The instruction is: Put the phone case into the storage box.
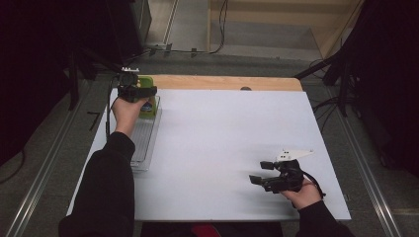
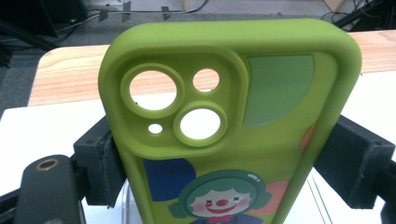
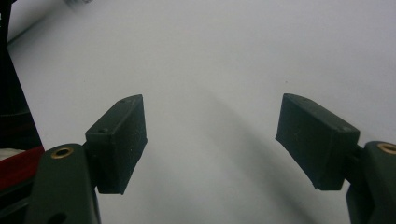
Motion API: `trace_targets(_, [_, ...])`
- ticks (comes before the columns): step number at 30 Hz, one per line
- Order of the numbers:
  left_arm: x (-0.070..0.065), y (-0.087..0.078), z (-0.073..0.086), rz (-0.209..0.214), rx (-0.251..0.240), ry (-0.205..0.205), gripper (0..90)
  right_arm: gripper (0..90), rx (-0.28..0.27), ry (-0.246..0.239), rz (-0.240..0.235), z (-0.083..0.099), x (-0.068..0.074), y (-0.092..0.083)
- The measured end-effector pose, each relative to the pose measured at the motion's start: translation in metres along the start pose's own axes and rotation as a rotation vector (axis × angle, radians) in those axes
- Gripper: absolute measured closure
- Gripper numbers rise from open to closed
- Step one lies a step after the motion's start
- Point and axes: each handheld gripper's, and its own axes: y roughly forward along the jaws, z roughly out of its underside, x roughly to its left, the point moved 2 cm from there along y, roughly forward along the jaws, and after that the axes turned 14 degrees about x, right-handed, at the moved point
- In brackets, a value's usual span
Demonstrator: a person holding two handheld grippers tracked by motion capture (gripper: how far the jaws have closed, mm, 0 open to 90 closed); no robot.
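A lime-green phone case (image 2: 224,93) with camera cut-outs and a clown picture stands upright between the jaws of my left gripper (image 2: 227,165). Both black pads (image 2: 100,168) press on its long sides. In the high view the left gripper (image 1: 136,91) holds the phone case (image 1: 147,106) at the far left of the table, over the far end of a clear plastic tray (image 1: 143,143). My right gripper (image 1: 261,172) rests near the front right of the white table top (image 1: 222,138). The right gripper (image 3: 210,140) is open, with only bare white surface between its pads.
A strip of bare wood (image 1: 222,82) runs along the far edge of the table, with a small dark object (image 1: 245,89) on it. Cables and dark stands lie on the floor beyond the table and at both sides.
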Motion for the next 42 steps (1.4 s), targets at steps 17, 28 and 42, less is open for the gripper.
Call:
trace_targets(17, [0.002, 0.002, 0.001, 0.062, 0.026, -0.018, 7.6, 22.7, -0.005, 0.003, 0.0, 0.0, 0.001, 0.0])
trace_targets(28, [0.005, -0.013, -0.001, 0.053, 0.016, -0.025, 7.6, 22.7, -0.005, -0.002, 0.003, 0.0, 0.001, 0.0])
trace_targets(42, [0.01, -0.041, 0.004, 0.107, 0.062, -0.005, 7.6, 22.7, -0.003, 0.004, 0.001, 0.001, 0.001, -0.001])
